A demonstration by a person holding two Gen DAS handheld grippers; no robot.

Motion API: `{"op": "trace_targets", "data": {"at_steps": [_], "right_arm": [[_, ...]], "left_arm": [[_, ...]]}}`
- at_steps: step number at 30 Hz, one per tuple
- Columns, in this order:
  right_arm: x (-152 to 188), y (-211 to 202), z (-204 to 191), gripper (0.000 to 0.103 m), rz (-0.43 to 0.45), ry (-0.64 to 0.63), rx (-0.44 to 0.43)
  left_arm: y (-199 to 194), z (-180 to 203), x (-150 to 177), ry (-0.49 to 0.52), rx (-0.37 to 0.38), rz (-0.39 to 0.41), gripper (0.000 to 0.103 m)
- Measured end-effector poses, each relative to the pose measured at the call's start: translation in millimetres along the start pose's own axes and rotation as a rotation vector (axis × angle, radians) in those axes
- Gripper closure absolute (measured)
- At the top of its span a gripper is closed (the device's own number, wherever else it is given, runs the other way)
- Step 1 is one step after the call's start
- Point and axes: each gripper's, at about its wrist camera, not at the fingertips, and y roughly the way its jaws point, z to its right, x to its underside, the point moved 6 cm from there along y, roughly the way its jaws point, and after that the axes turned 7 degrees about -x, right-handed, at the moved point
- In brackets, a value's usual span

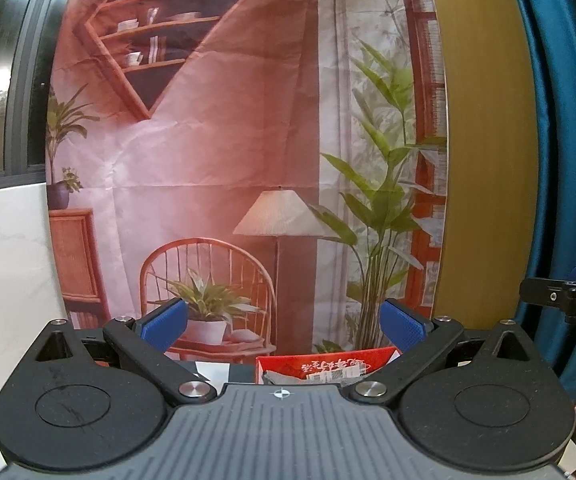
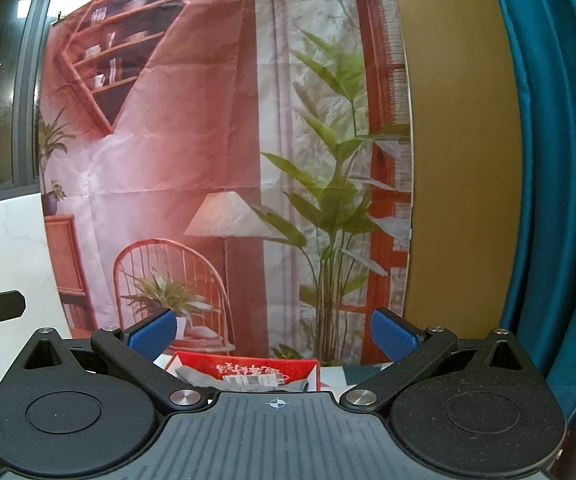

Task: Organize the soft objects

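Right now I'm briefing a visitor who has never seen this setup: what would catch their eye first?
The big printed backdrop of a pink room with a wicker chair, lamp and plants fills the wall ahead. Low in front, a red box holds grey cloth. Both the left tool and right tool hang open and empty, with a teal curtain at the right.

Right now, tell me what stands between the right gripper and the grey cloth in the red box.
Nothing visible does. The right gripper is open and empty, held above and short of the red box. The grey cloth lies uncovered inside it, partly hidden behind the gripper's body.
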Motion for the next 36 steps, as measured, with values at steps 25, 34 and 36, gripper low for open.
{"op": "trace_targets", "data": {"at_steps": [25, 34, 36], "right_arm": [[5, 8, 4, 0.0, -0.018, 0.0, 0.015], [5, 11, 6, 0.0, -0.025, -0.003, 0.015], [7, 12, 7, 0.0, -0.027, -0.005, 0.016]], "left_arm": [[3, -4, 6, -0.008, -0.017, -0.017, 0.0], [5, -6, 9, -0.015, -0.02, -0.026, 0.0], [5, -6, 9, -0.016, -0.019, -0.028, 0.0]]}}
